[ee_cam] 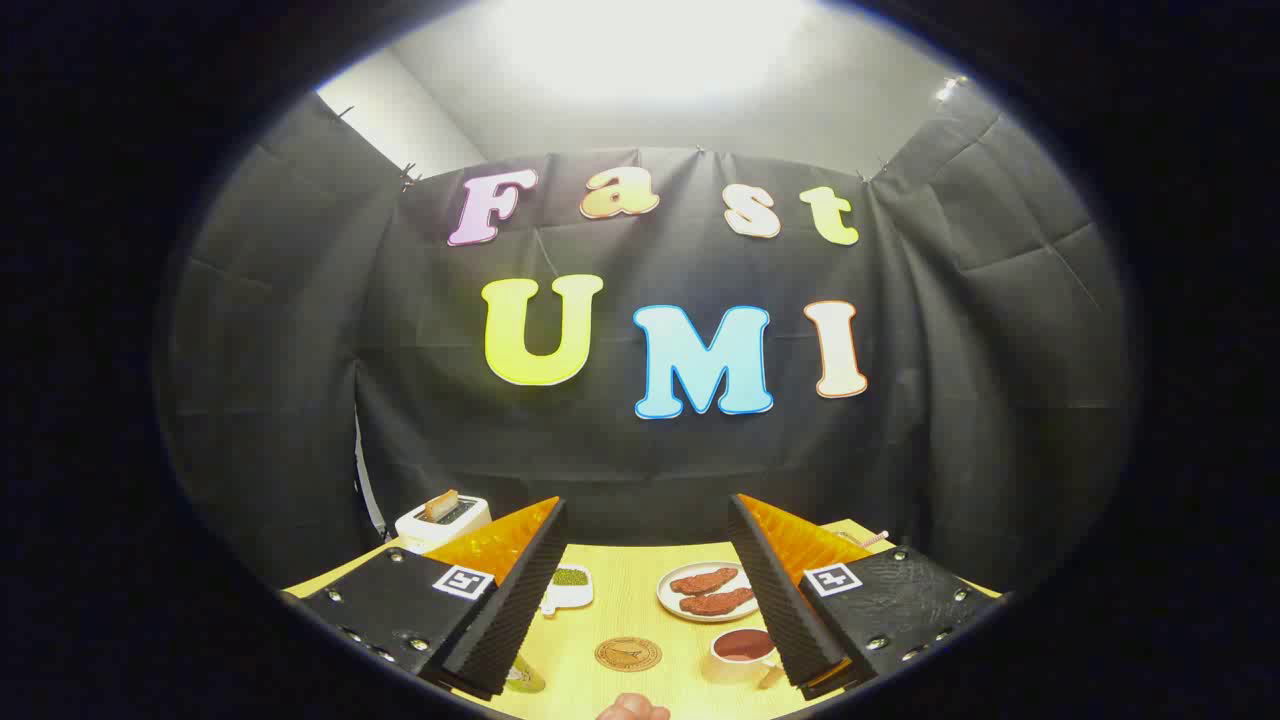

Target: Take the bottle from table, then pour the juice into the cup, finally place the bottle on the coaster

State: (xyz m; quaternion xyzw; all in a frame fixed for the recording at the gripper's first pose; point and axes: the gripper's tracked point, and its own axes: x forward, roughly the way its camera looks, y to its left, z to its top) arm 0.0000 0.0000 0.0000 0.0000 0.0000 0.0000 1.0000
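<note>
Nearest to you, at the lower rim of the gripper view, a small part of a hand (633,709) shows between the two fingers; how it is posed cannot be determined. Your gripper (648,520) is raised above the table (625,610) with its fingers spread wide apart and nothing held between them. Each finger carries a ribbed inner pad and a square marker tag on its housing. Below the left finger, note a green-topped object (524,677) at the near edge of the table; it is largely hidden by the finger, so whether this is the bottle cannot be determined. Between the fingers, on the yellow tabletop, locate the round coaster (628,654), lying flat with nothing on it. Just to its right, close beside the right finger, stands the cup (742,652), white, holding dark red liquid. Beyond the cup lies a white plate (668,594) carrying two reddish-brown pieces of food. Beyond the coaster, next to the left finger, sits a small white dish (570,592) with green contents. Farther back, past the left finger and near the cloth wall, stands a white toaster (441,523) with a slice of bread (440,505) rising from its slot.
</note>
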